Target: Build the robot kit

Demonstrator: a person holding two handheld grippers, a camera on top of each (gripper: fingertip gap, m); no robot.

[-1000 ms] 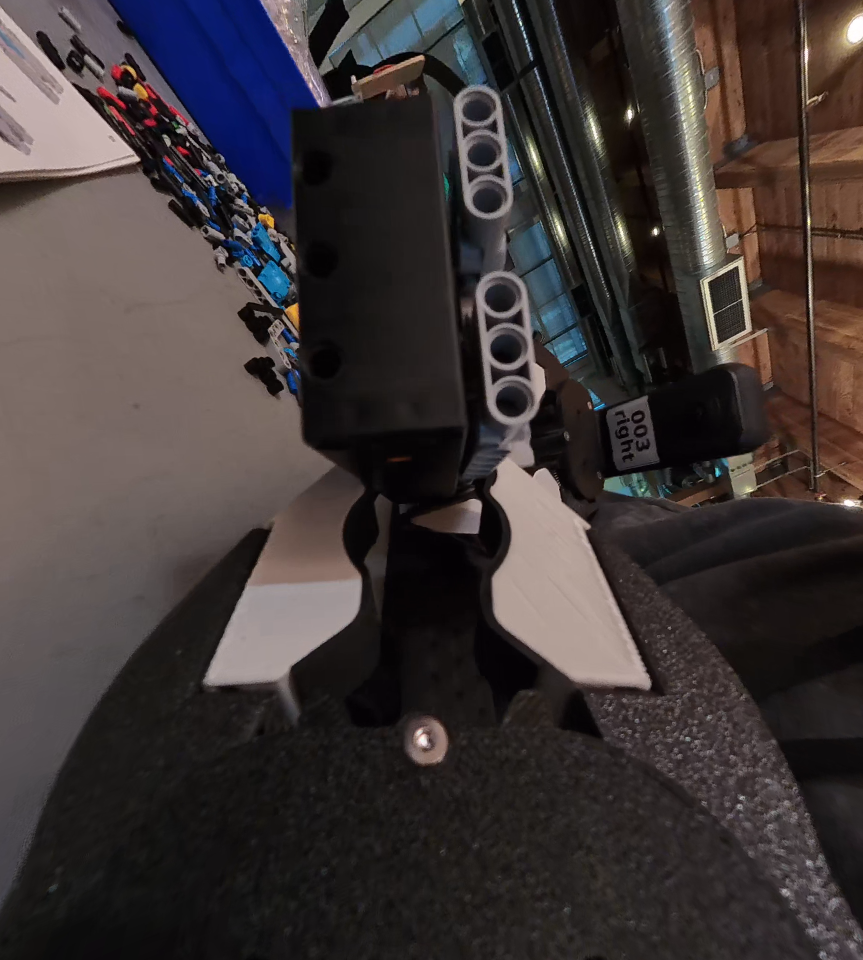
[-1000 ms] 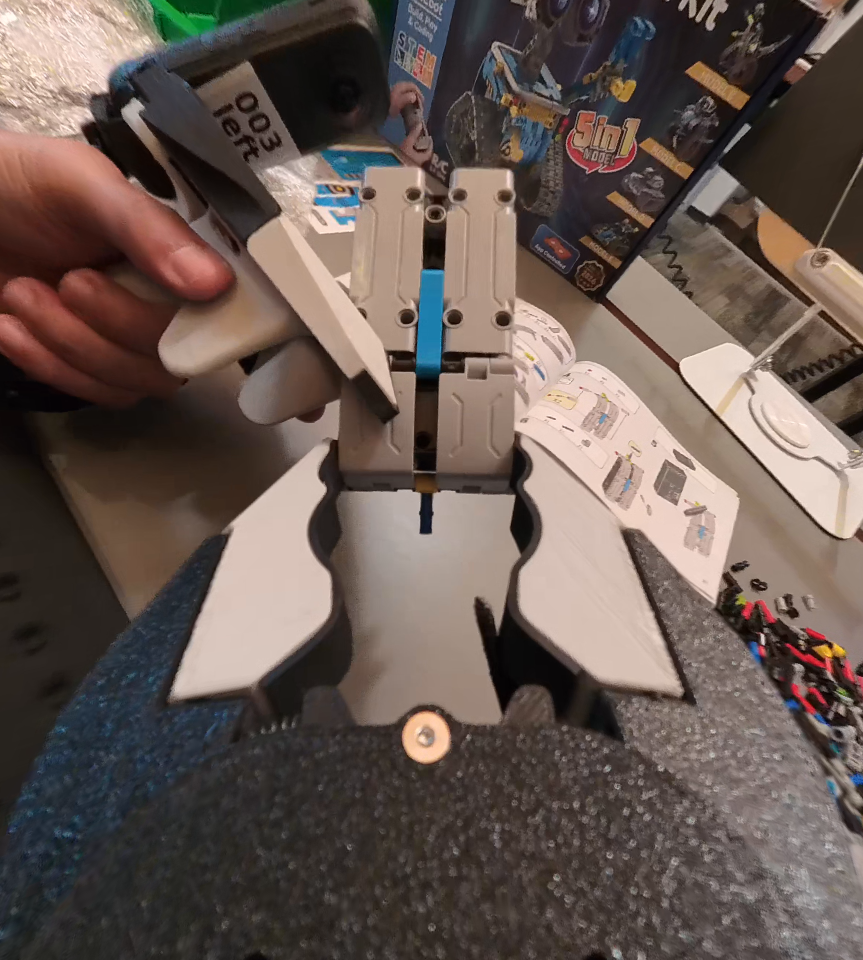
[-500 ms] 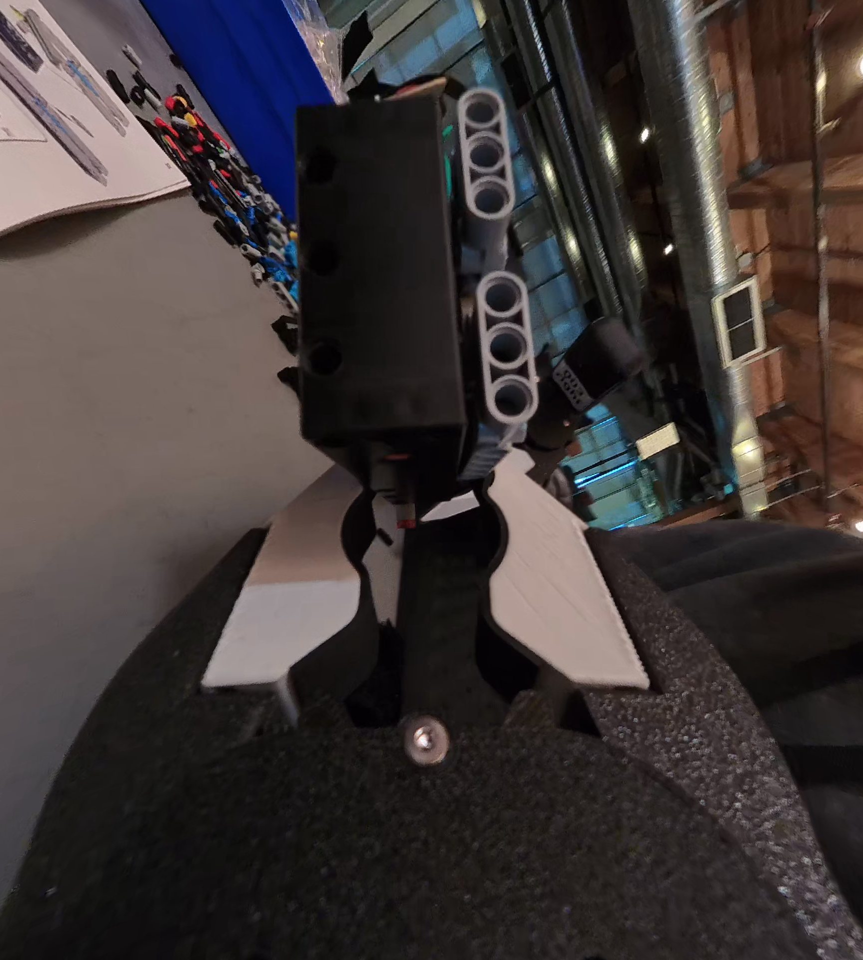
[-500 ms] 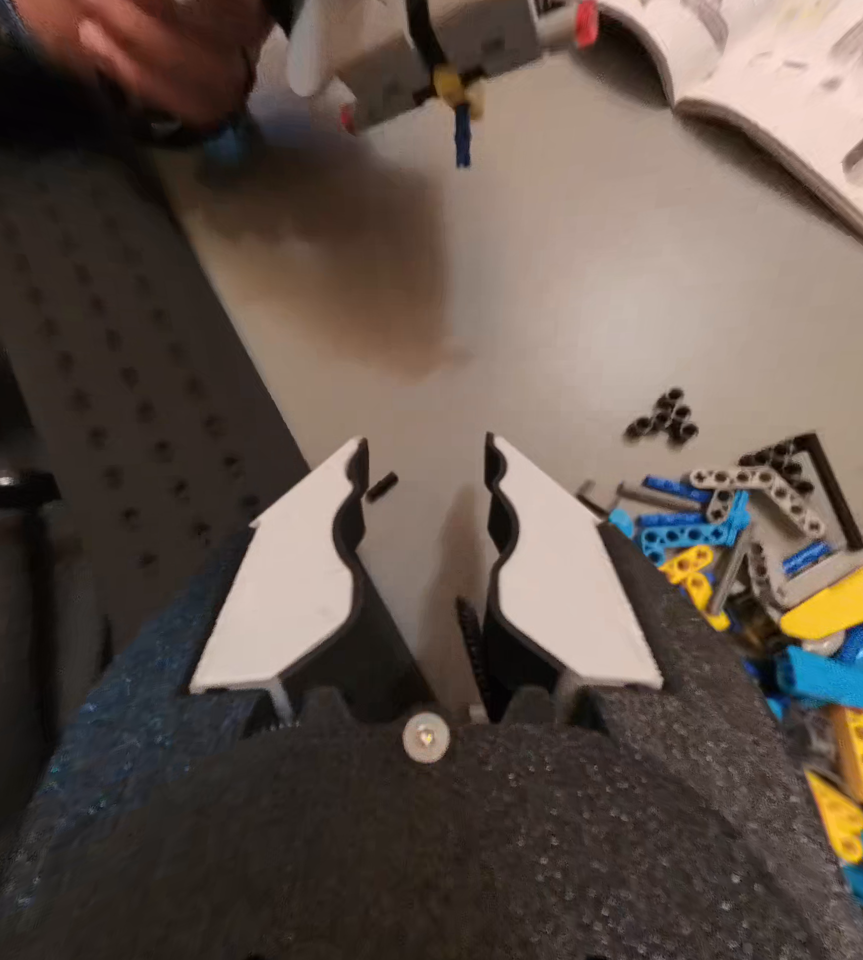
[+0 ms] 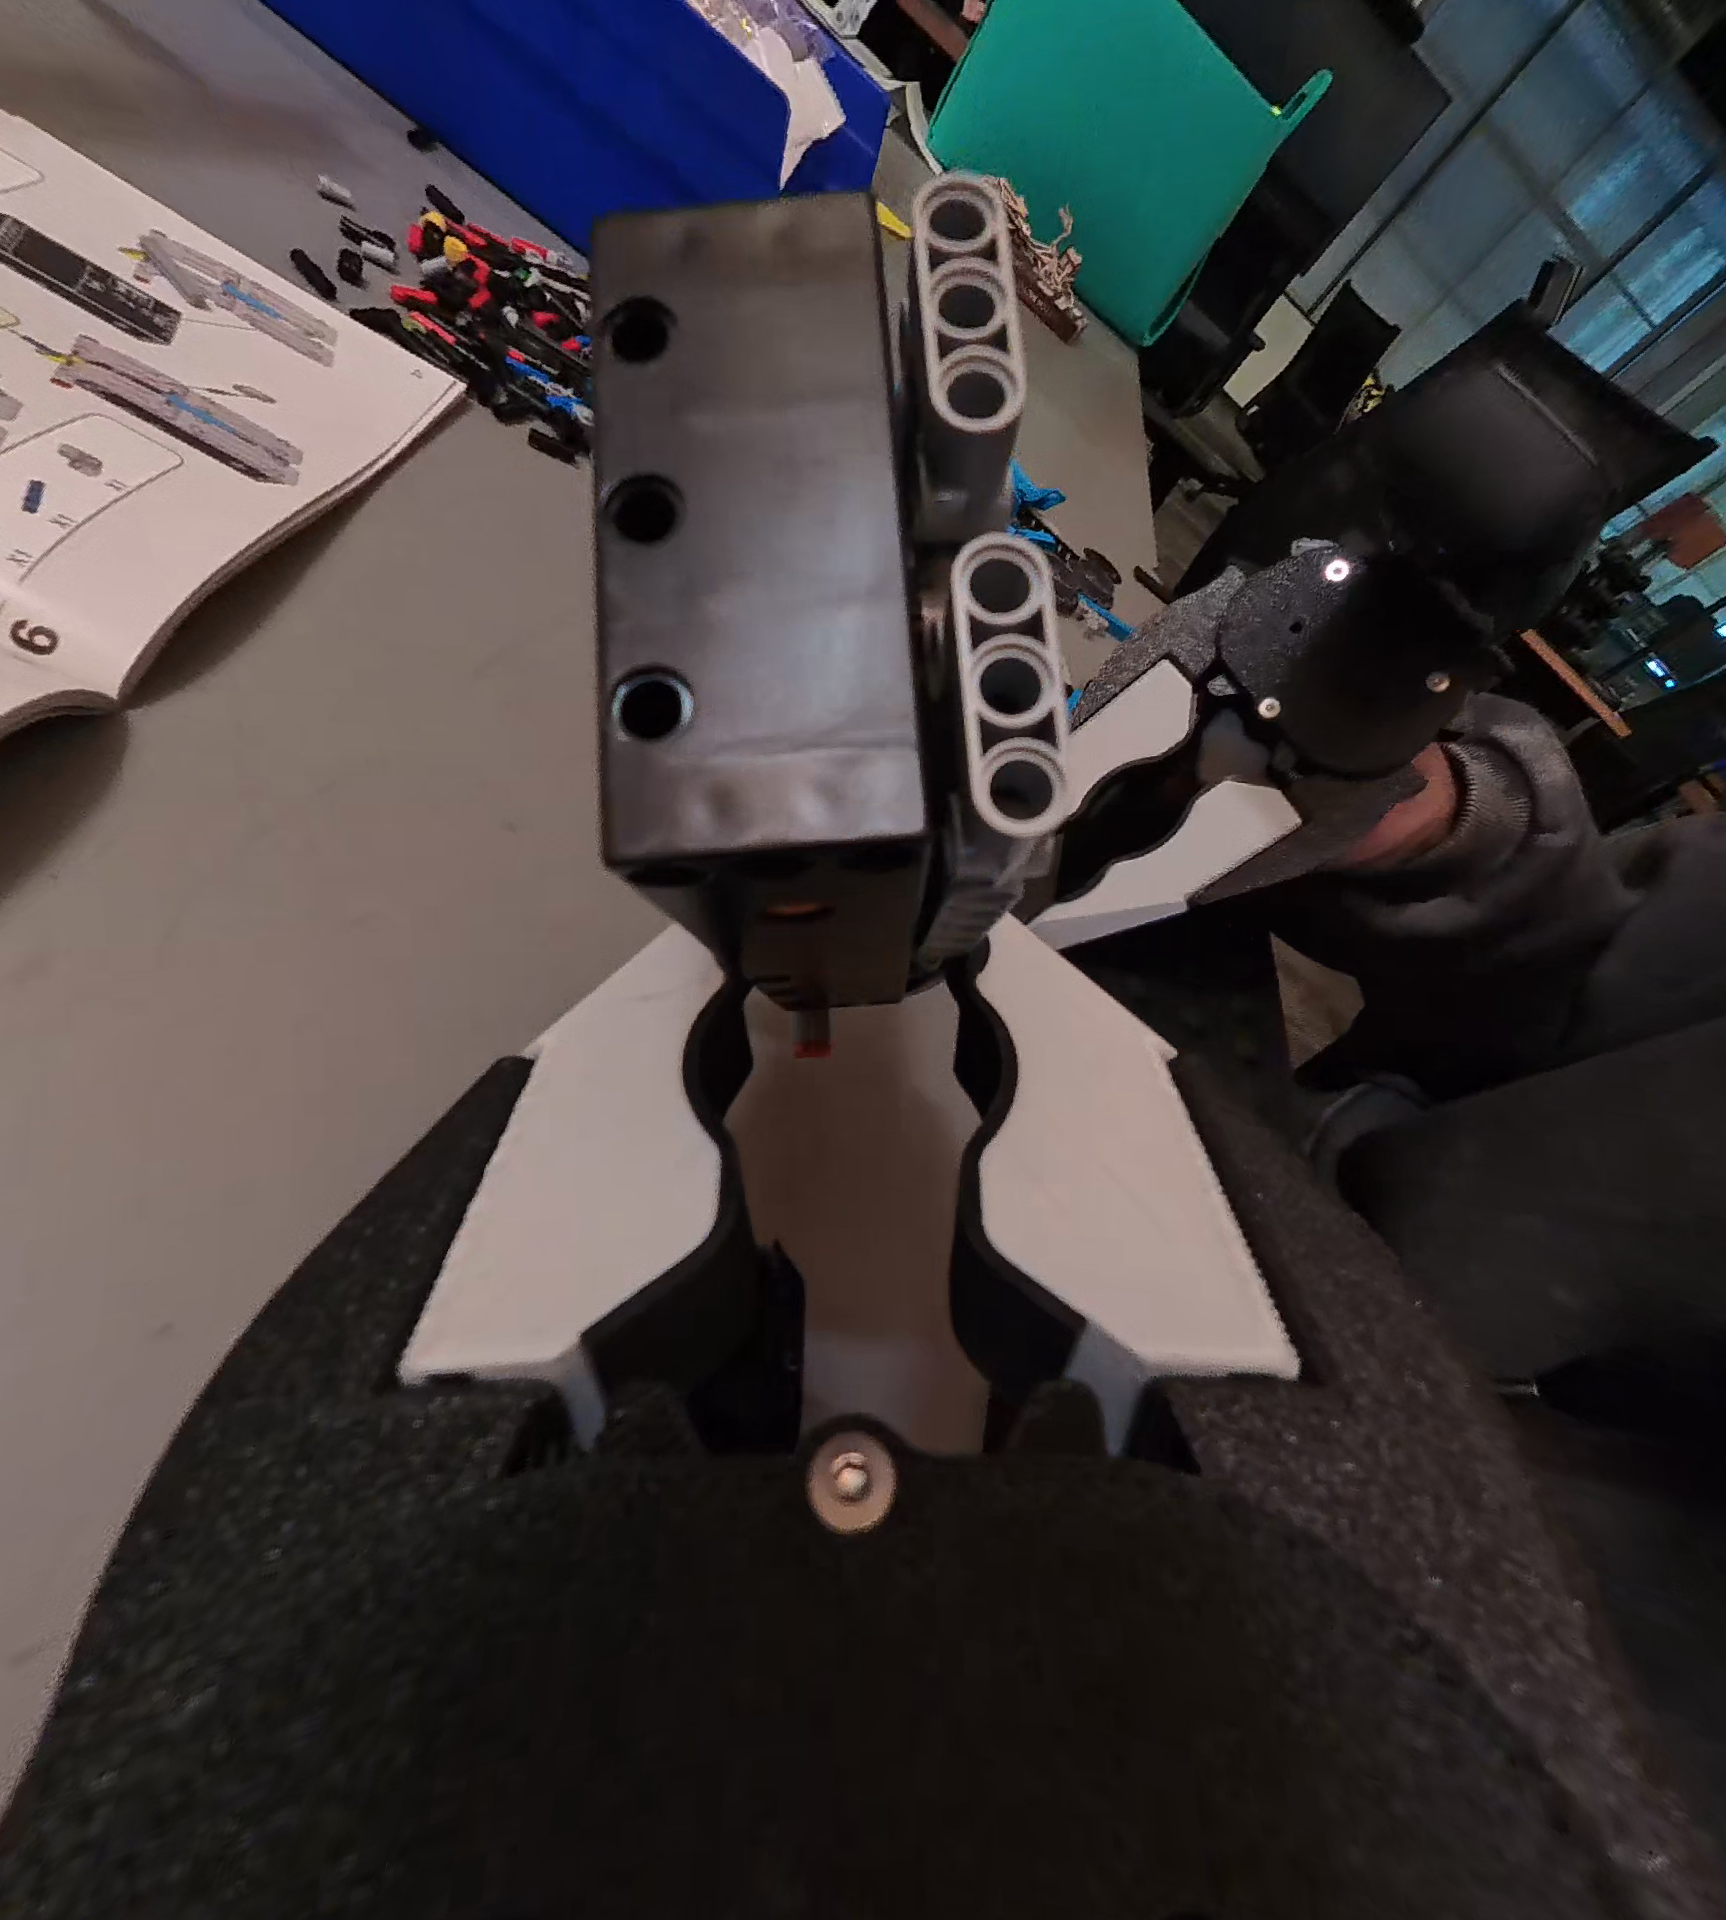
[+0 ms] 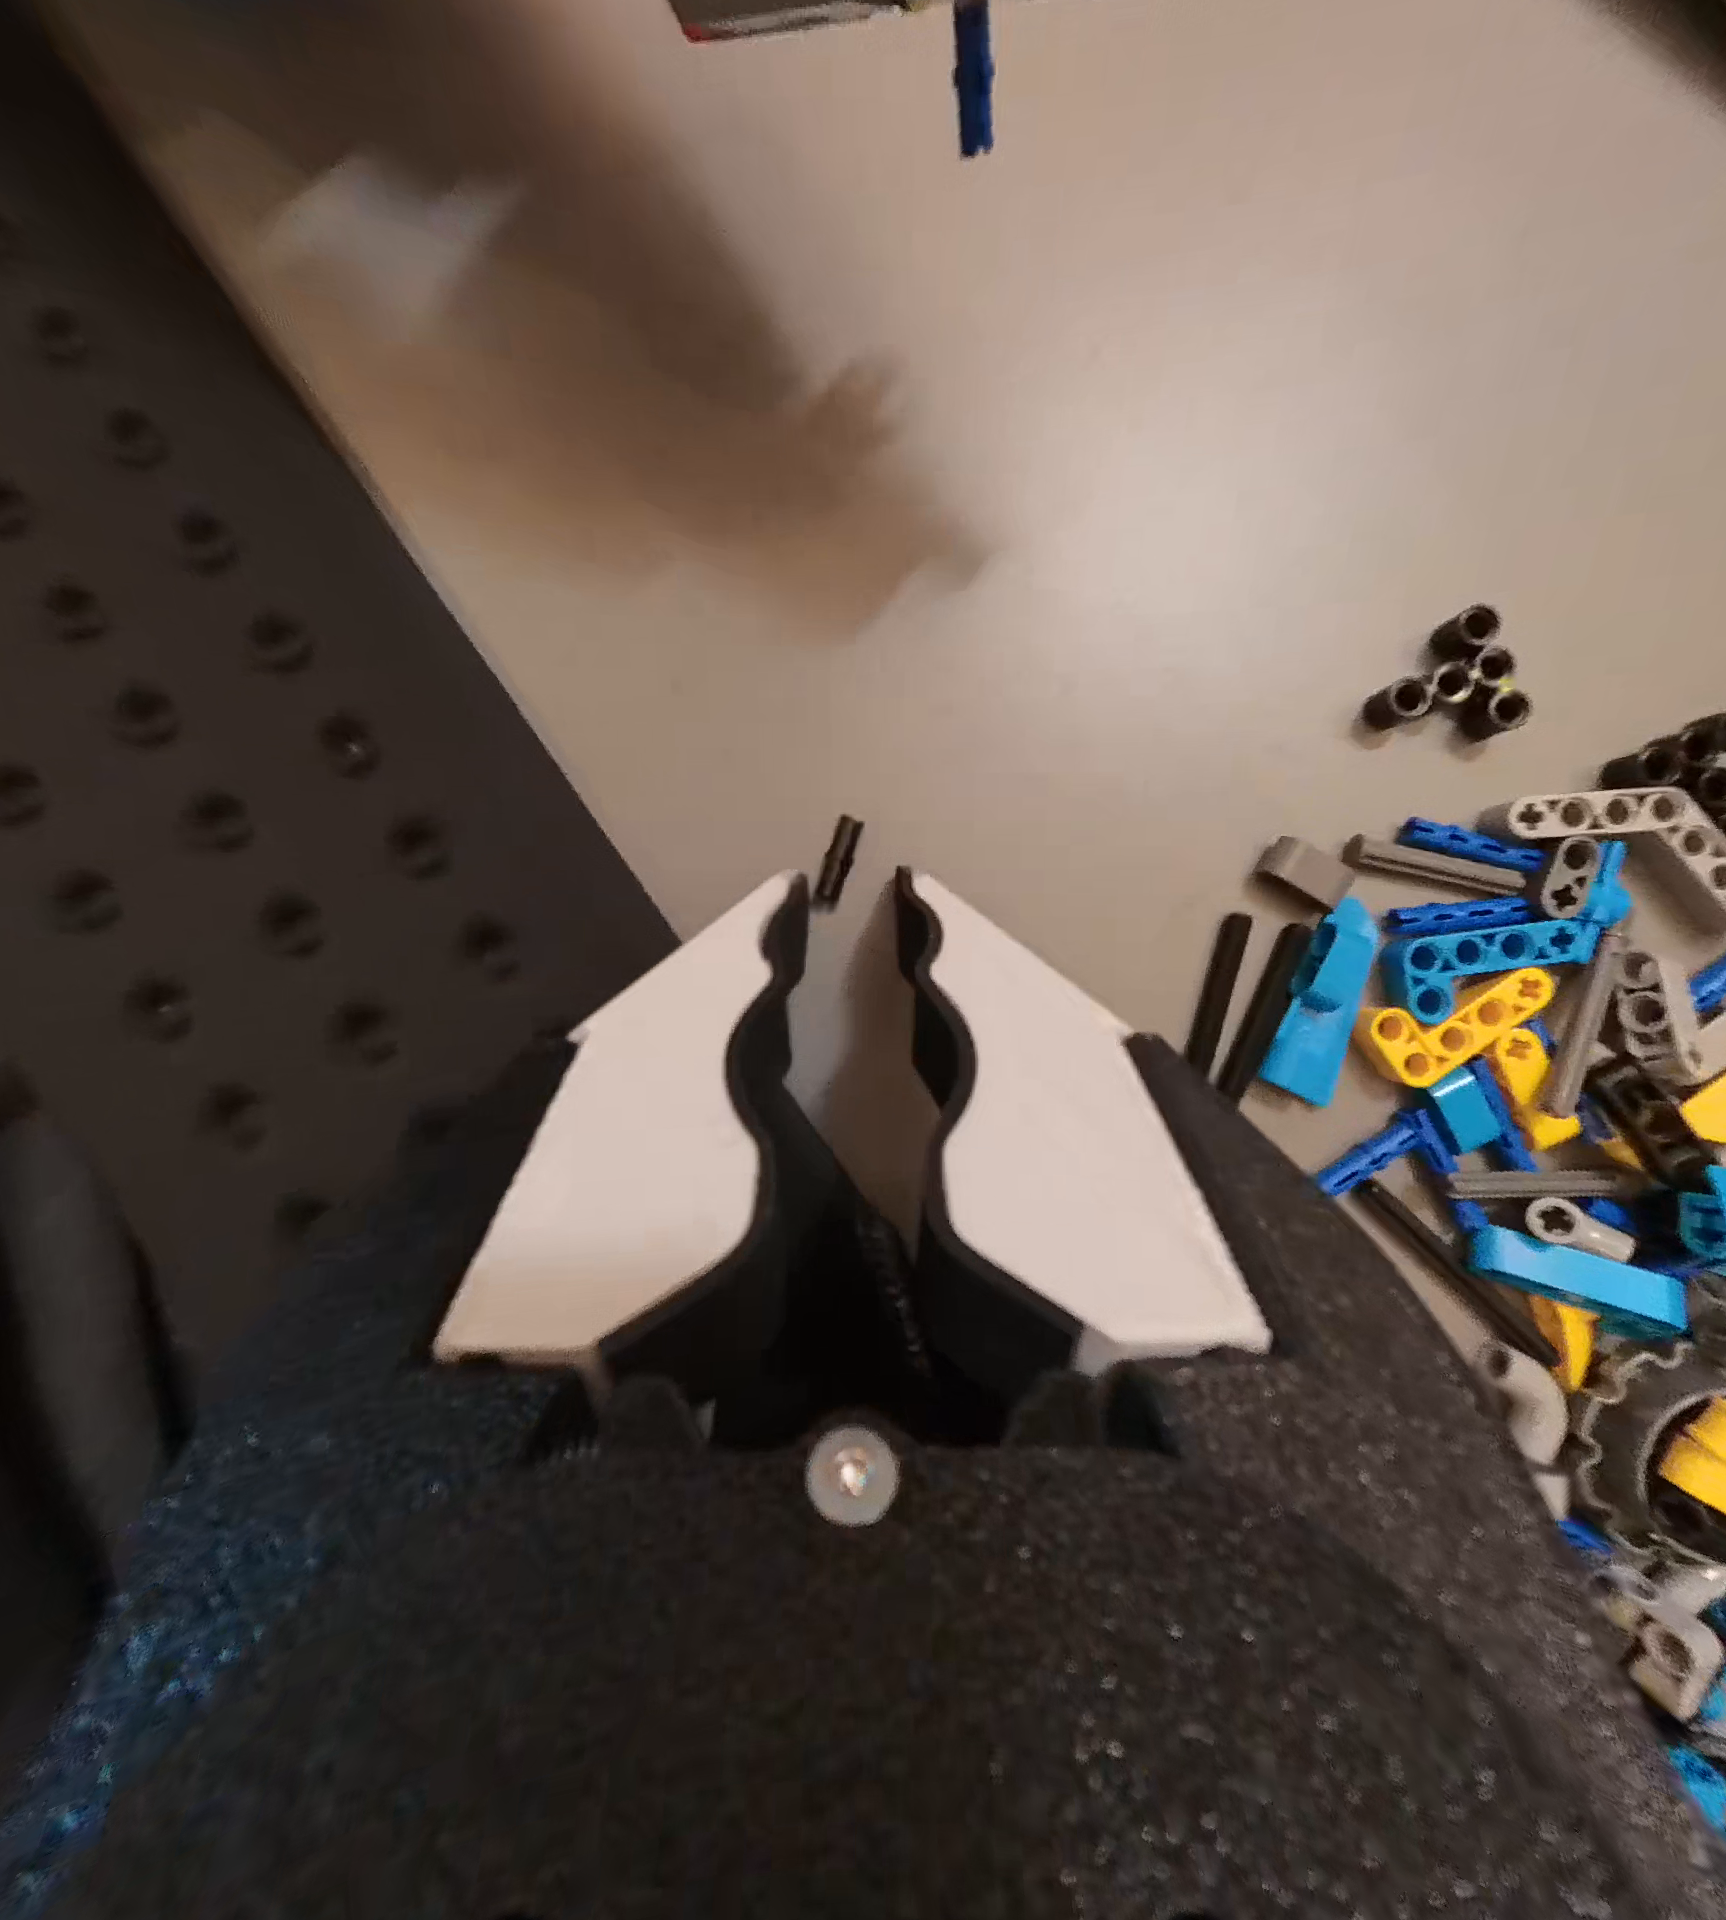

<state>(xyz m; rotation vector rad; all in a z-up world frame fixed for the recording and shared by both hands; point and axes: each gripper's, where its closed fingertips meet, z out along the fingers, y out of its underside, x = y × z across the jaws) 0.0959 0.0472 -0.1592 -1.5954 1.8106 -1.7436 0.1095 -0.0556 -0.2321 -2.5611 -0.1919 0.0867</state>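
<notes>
Left wrist view is showing the left gripper [image 5: 843, 961] clamping the bottom end of a block [image 5: 755, 540], a black housing with two grey beams [image 5: 989, 499] pinned along its right side; the fingers [image 5: 610, 1164] are pinching it at their tips and holding it above the table [image 5: 267, 935]. A booklet [image 5: 100, 395] is lying open to the left, with loose parts [image 5: 485, 312] beyond it.

Right wrist view is showing the right gripper [image 6: 851, 894] holding nothing, its tips standing a narrow gap apart over the table [image 6: 1150, 468]. A small black pin [image 6: 838, 857] is lying just ahead of the tips, and a pile [image 6: 1565, 1091] of blue, yellow and grey pieces is spreading to the right. The block's lower edge and a blue pin [image 6: 973, 73] are showing at the top, blurred.

As a judgement, the pin looks like the nearest target. Doing it well is meaning centring the tips over its middle, squaring them across its length, and lowering until they are straddling it before squeezing, since so thin a piece is likely to roll or flick away. The left grip is sitting low on the block, so keeping it steady matters.
</notes>
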